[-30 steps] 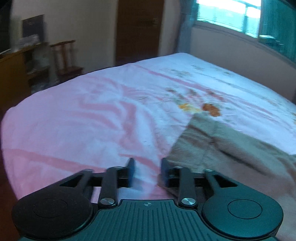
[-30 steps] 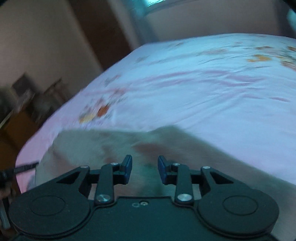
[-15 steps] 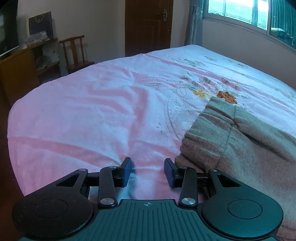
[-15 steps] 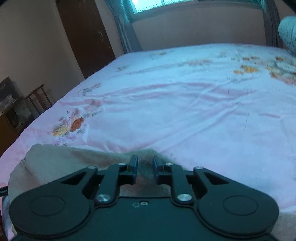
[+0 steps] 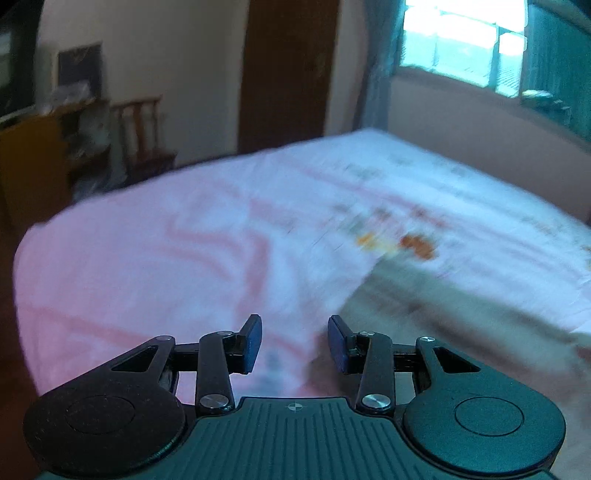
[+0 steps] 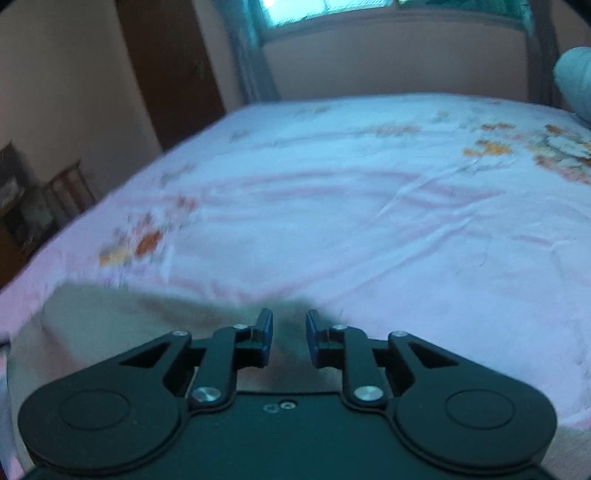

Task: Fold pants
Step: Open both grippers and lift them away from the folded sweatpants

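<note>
Currently: pants [image 5: 424, 314] on bed [image 5: 184, 258], right of left gripper [image 5: 294, 343], whose parted fingers hold nothing. Right gripper [image 6: 289, 338]: narrow fingers over pants [image 6: 129, 325]; grip unclear.

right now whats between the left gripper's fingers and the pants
Left wrist view: only bare pink bedsheet between the left gripper and the pants, lying to its right.

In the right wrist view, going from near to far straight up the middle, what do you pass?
Right gripper → pants → pink bedspread → wall → window
</note>
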### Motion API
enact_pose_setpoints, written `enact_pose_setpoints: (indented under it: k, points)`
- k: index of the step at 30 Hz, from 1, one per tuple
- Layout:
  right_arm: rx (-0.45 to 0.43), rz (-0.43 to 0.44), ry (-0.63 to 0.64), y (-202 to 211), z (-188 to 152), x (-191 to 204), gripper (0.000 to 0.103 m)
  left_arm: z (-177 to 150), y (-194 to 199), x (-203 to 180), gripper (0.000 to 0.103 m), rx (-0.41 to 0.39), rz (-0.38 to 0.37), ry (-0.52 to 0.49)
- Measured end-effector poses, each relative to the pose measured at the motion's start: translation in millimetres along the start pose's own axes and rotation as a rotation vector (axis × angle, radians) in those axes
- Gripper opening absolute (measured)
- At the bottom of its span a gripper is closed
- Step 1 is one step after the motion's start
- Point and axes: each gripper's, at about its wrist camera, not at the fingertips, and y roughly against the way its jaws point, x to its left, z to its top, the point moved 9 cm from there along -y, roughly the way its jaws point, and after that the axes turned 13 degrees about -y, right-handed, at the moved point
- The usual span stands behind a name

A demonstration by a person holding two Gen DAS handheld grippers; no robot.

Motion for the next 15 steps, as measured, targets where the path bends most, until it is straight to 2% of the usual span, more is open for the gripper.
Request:
enact_pose_setpoints:
  k: [1, 2, 3, 5, 9, 12, 15]
  points:
    - [0.028, -0.053, 0.008, -9, -5, -9, 0.008, 6, 2, -9, 0.040, -0.010, -0.018, -0.022]
    - [0.024, -0.065, -0.017, -10, -6, -17, 0.003, 12, 3, -18, 0.040, -0.013, -0.031, -0.049]
    - [0.015, -0.067, -0.079, -6, -2, -27, 0.002, 15, 2, -26, 0.040, -0.012, -0.042, -0.072]
    - [-0.044, -0.066, -0.153, 18, 10, -37, 0.015, 17, 1, -37, 0.040, -0.002, -0.057, -0.104]
    - [-0.143, -0.043, -0.180, 84, 14, -63, 0.015, 16, 7, -49, 0.040, -0.001, -0.089, -0.113]
    - [-0.200, -0.077, -0.244, 142, 2, -109, 0.024, 9, 14, -60, 0.042, 0.011, -0.115, -0.130]
    - [-0.255, -0.154, -0.332, 202, -15, -169, 0.034, 1, 22, -73, 0.048, 0.016, -0.136, -0.150]
